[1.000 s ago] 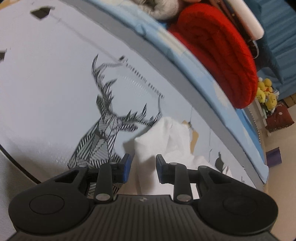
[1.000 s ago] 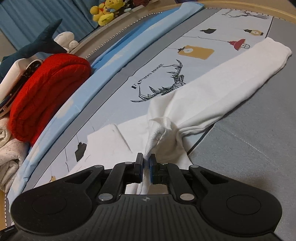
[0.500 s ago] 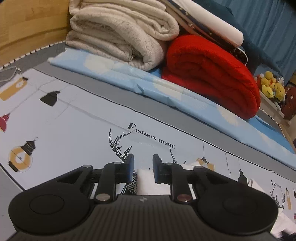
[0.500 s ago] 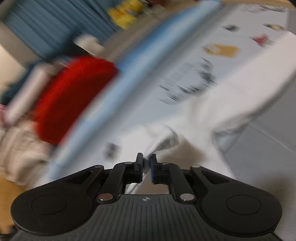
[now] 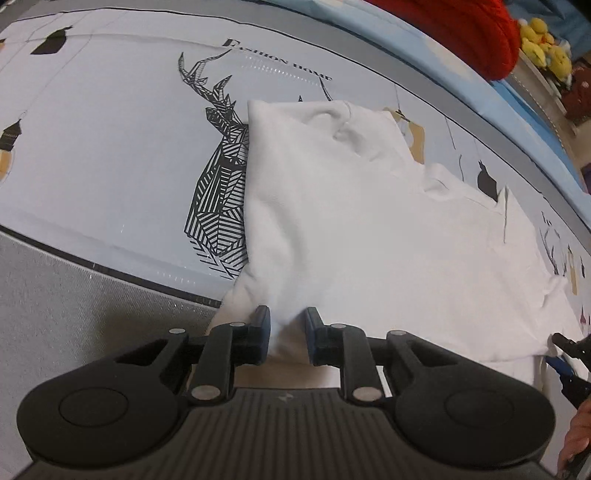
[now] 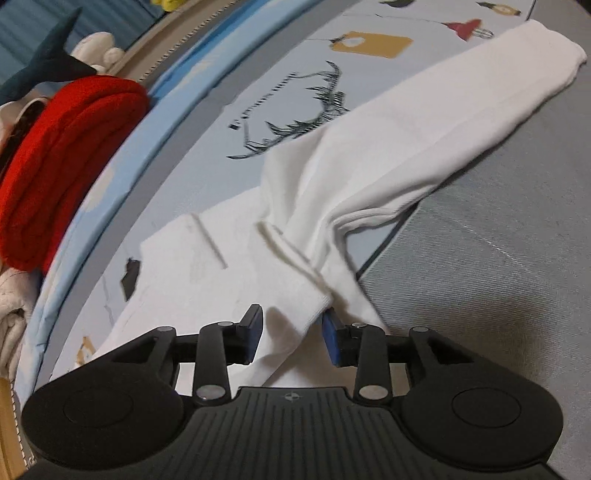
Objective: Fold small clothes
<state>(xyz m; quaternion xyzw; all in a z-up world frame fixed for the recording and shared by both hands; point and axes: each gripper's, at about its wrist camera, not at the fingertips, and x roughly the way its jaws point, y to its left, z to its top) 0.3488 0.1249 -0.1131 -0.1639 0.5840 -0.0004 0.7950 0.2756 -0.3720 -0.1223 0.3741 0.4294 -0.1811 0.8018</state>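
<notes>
Printed bedding (image 5: 110, 147) carries the white garment (image 5: 369, 221). Your left tool (image 5: 287, 332) pinches its hem; your right tool (image 6: 291, 332), jaws just spreading, releases it. Tug now and folds slide apart.

Two wrist cameras, both close above the bed

Each looks steeply down along its own fingers. The left view faces the deer print (image 5: 221, 173) and white garment (image 5: 369, 229); the right view faces the same garment (image 6: 369, 140) from the other end. Both share the red blanket (image 5: 461, 29) (image 6: 62, 155).
</notes>
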